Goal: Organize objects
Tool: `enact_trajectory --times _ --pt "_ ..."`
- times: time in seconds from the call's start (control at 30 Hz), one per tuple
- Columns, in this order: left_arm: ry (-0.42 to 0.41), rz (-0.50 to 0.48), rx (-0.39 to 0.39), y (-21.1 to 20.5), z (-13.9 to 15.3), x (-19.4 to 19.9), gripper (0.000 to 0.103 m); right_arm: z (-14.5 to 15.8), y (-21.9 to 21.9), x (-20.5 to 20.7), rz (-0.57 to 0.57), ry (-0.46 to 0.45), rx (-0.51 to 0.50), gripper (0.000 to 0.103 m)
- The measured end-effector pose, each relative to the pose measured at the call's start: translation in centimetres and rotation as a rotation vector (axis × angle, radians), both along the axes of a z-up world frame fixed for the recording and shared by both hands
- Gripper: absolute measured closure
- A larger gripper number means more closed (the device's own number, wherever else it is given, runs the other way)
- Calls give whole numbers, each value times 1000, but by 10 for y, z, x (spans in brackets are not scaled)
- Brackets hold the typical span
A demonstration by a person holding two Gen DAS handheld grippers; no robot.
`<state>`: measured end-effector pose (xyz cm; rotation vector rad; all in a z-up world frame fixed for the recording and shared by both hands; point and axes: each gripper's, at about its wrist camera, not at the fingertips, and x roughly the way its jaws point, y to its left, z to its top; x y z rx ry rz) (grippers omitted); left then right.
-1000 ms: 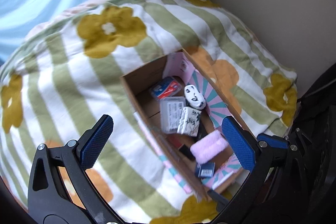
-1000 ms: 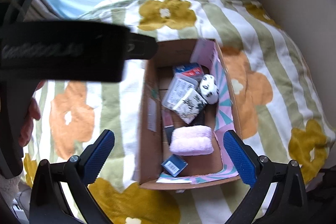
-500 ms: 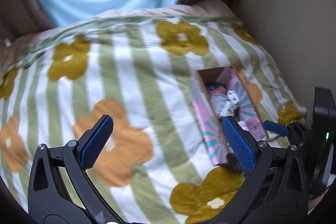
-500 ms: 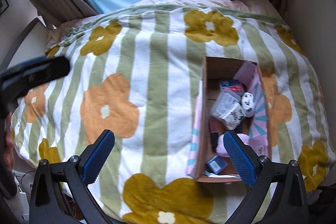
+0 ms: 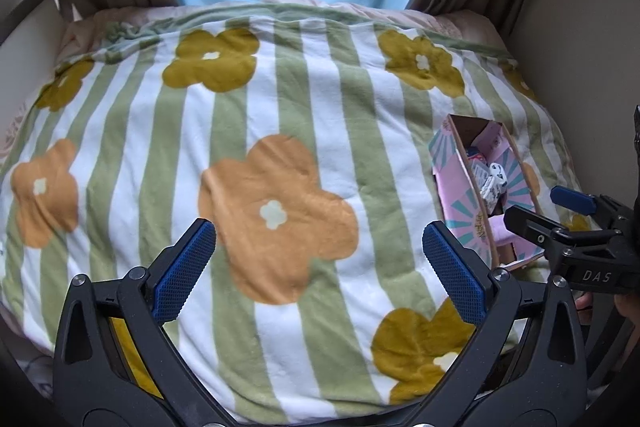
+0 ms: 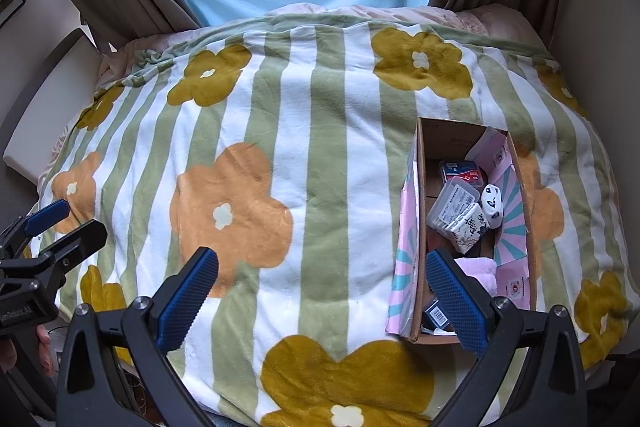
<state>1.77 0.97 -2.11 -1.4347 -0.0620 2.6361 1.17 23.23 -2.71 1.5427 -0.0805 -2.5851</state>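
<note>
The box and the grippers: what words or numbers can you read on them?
"DAS": white letters on the right gripper, seen from the left wrist.
Left gripper: white lettering at the right wrist view's edge, too blurred to read.
Box: printing on its inner wall, too small.
Clear case and barcode pack inside: labels too small to read.

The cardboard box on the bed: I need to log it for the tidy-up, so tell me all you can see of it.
The cardboard box is open-topped, brown inside, with pink and teal sunburst print on its outside and flaps. It rests flat on the striped flower blanket, near its right edge. Inside lie small packets, a clear plastic case, a white figure with black marks and a pink fluffy item. Neither gripper touches it.
</note>
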Motion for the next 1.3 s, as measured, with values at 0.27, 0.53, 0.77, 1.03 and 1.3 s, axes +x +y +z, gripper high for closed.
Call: enact_trajectory --times 0.27,0.53,0.77,1.03,1.3 --pt "-6 13 19 -6 -2 -1 0 -1 -4 2 0 1 9 0" --pt "-11 10 18 -3 -5 0 0 3 0 1 -15 4 13 0" --pt "-12 10 20 -3 -6 -1 0 3 2 0 -19 3 20 0" --pt "-13 8 20 -4 -7 -3 0 3 1 -1 -19 5 22 0" --pt "-15 8 18 -5 -8 -4 0 2 1 -2 -22 4 22 0"
